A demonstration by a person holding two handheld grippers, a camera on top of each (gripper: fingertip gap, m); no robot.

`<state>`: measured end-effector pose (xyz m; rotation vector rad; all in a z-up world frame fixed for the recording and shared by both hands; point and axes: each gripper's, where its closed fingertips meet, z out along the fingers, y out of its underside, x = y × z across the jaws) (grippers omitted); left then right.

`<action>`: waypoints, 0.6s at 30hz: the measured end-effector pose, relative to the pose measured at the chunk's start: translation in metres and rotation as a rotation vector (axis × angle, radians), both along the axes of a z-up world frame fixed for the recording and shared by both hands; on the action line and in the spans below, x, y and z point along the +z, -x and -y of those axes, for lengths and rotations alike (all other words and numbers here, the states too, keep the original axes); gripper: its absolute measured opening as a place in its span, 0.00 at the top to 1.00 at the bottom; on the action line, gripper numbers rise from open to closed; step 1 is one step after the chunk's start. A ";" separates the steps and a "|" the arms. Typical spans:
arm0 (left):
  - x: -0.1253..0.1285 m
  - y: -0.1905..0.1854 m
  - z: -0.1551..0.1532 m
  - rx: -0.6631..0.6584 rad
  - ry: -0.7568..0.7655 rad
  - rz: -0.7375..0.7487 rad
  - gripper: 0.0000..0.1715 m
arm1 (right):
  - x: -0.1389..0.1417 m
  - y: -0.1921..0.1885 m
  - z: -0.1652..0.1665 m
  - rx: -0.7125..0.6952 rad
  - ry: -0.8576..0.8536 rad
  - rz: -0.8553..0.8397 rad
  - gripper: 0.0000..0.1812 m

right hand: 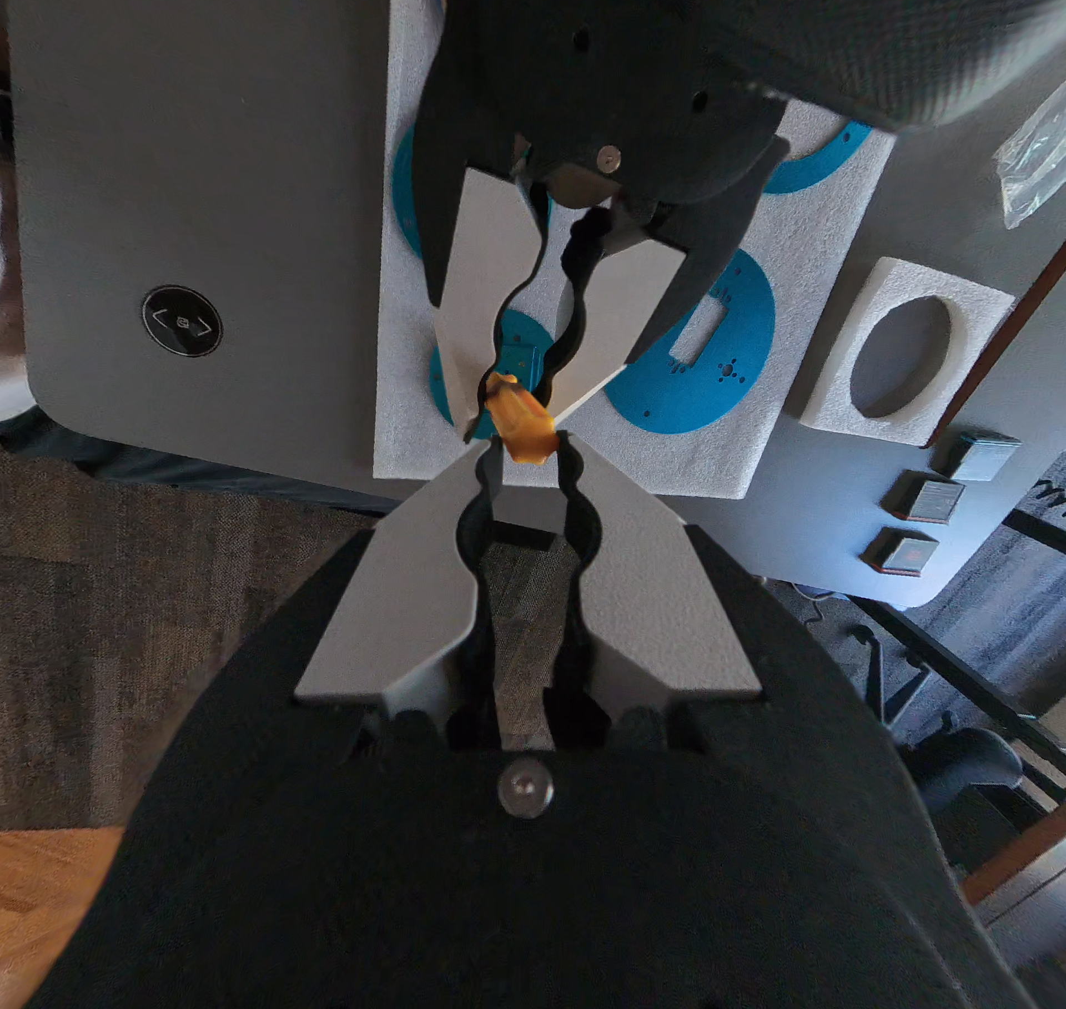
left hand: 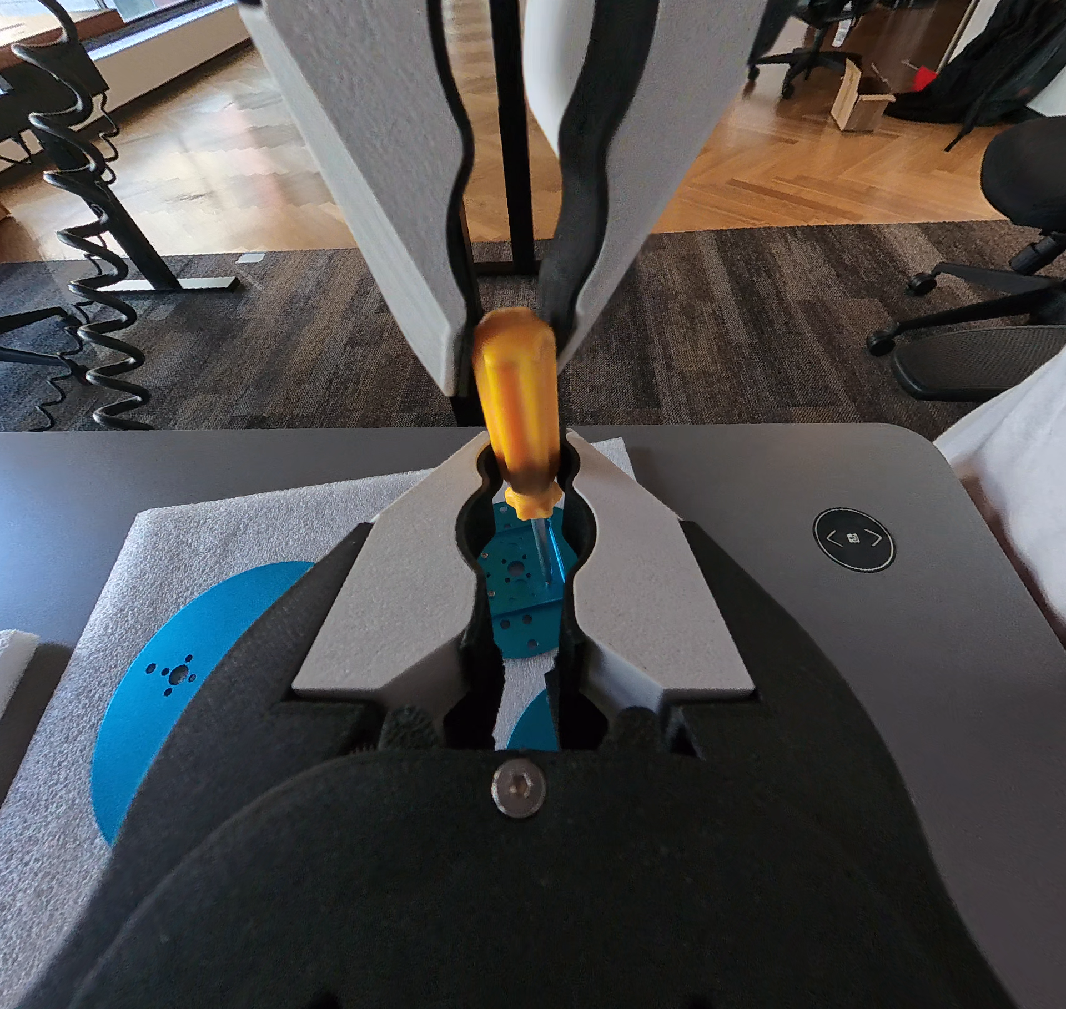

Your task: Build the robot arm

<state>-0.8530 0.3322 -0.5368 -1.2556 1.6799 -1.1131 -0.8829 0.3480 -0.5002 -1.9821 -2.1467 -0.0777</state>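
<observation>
An orange-handled screwdriver (left hand: 516, 393) stands nearly upright, its thin shaft reaching down to a small blue perforated metal bracket (left hand: 516, 589). My left gripper (left hand: 525, 451) is closed around the bracket, and the lower handle passes between its fingertips. My right gripper (left hand: 513, 370) comes in from above, shut on the top of the handle. In the right wrist view, my right gripper (right hand: 525, 451) pinches the orange handle (right hand: 522, 422). Beyond it, the left gripper (right hand: 513, 404) surrounds the bracket (right hand: 519, 347). The screwdriver tip is hidden.
A white foam sheet (left hand: 231, 531) on the grey table (left hand: 807, 635) holds large blue discs (right hand: 692, 358). A round black control (left hand: 854, 538) sits in the tabletop. A foam block with a round hole (right hand: 900, 347), small boxes (right hand: 923, 500) and a plastic bag (right hand: 1032, 162) lie nearby.
</observation>
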 end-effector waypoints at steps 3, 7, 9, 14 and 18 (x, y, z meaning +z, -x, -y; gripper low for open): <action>0.000 0.000 0.002 -0.004 0.006 -0.003 0.91 | -0.001 0.000 0.001 -0.123 0.094 -0.015 0.92; -0.003 -0.007 -0.001 0.029 -0.018 -0.015 0.93 | -0.003 -0.003 0.001 -0.637 0.192 -0.087 0.92; -0.003 -0.006 0.002 0.010 -0.007 -0.012 0.94 | -0.004 -0.002 0.005 -0.715 0.186 -0.110 0.91; -0.003 -0.005 0.002 0.000 0.008 -0.006 0.94 | -0.002 0.005 0.005 -0.301 0.102 -0.071 0.88; -0.003 -0.005 0.002 -0.004 0.016 -0.006 0.94 | -0.002 0.007 0.003 -0.143 0.090 -0.090 0.91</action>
